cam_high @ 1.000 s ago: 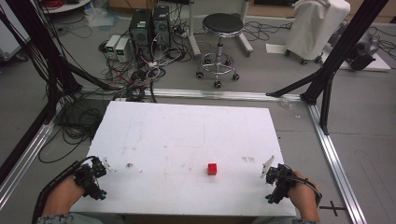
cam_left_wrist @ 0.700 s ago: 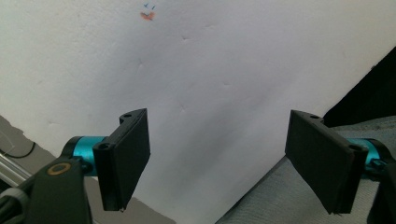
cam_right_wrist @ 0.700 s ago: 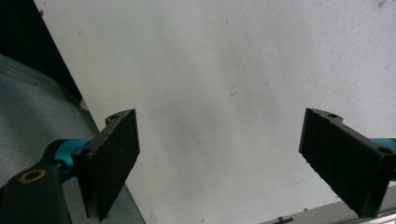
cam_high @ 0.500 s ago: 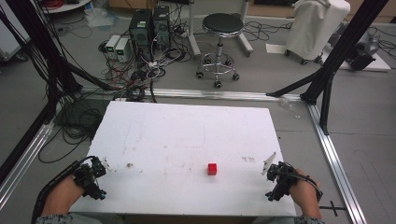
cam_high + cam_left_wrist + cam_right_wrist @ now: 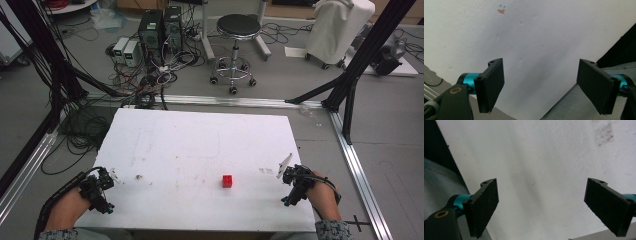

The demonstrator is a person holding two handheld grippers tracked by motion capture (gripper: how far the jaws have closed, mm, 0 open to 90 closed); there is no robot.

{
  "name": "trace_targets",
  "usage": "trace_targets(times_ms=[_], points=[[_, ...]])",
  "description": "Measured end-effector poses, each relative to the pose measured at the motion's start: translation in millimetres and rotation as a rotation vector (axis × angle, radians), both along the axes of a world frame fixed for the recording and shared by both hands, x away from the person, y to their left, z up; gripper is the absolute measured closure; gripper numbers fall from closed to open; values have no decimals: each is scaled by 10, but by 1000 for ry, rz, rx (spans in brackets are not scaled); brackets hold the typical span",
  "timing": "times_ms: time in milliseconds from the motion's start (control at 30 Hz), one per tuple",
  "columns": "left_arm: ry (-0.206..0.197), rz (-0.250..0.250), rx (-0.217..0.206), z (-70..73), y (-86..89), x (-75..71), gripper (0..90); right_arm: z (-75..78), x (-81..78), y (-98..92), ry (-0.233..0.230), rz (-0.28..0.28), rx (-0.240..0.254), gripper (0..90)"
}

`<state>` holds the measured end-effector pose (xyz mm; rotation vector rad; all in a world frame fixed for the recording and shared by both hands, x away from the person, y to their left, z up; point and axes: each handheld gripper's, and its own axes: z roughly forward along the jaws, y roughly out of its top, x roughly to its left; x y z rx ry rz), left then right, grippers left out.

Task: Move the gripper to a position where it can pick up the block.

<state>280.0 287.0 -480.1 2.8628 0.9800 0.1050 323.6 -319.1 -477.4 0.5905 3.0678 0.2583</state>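
The counter (image 5: 200,145) carries a white board-like surface. One red cube (image 5: 227,181) sits on it, in the half nearest the person and slightly toward the person's right of the middle. The cube is the reference for all positions below.

Left gripper (image 5: 100,187): located well apart from the cube, on the cube's left, at the near left corner of the counter. It is held in the person's left hand (image 5: 67,210). In the left gripper view, the gripper (image 5: 540,86) has its jaws spread wide with only bare white surface between them. Nothing is gripped.

Right gripper (image 5: 295,185): located on the cube's right, closer to the cube than the left gripper but not touching it, near the right edge of the counter. It is held in the person's right hand (image 5: 322,197). In the right gripper view, the gripper (image 5: 541,207) has its jaws spread wide over bare surface. Nothing is gripped.

A faint smudge (image 5: 138,176) marks the surface between the left gripper and the cube.
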Motion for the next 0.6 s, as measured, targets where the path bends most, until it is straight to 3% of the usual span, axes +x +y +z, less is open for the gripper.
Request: trace_targets(times_ms=[300, 600], points=[[-4, -4, 2, 15, 11, 1, 224, 184, 125, 159, -36, 25, -19, 116], [-7, 7, -7, 24, 28, -3, 224, 408, 258, 445, -69, 134, -53, 116]])
